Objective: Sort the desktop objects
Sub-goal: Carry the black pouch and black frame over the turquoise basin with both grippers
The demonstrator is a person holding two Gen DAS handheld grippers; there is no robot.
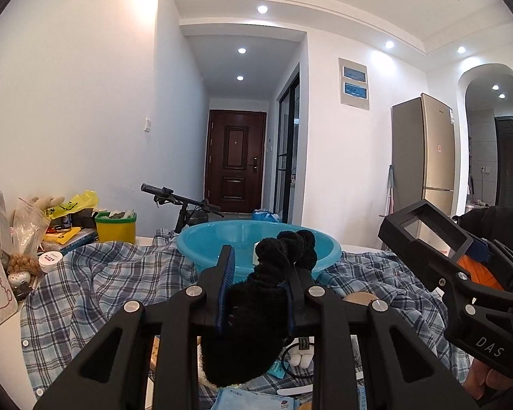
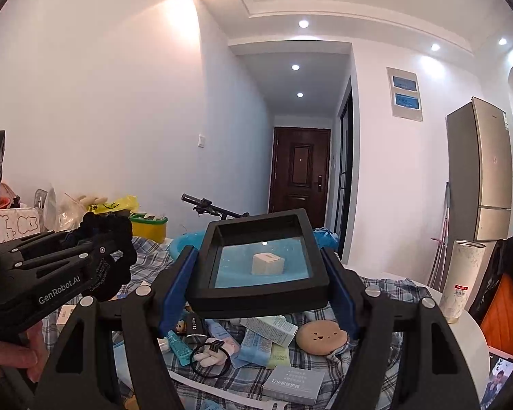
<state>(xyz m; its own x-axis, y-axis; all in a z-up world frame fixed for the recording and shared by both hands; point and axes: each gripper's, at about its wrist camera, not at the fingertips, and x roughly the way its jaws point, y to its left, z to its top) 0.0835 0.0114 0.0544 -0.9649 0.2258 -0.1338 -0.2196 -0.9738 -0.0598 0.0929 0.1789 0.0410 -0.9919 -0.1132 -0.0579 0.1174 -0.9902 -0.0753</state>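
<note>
My left gripper [image 1: 260, 270] is shut on a black fuzzy glove [image 1: 256, 311], held above the plaid cloth just short of the blue basin [image 1: 201, 242]. It shows at the left of the right wrist view [image 2: 109, 239]. My right gripper [image 2: 260, 273] is shut on a black square frame box with a clear window [image 2: 263, 259], held above the clutter; it shows at the right of the left wrist view [image 1: 424, 235]. A small white box [image 2: 268, 263] lies in the basin, seen through the window.
On the plaid cloth [image 2: 386, 287] lie a round brown cookie-like pad [image 2: 319, 336], blue packets [image 2: 253, 345], a grey box [image 2: 292, 384], a black hair tie [image 2: 208, 358] and a small plush. A yellow bin [image 1: 115, 227] and bags stand left. A white cylinder [image 2: 461, 276] stands right.
</note>
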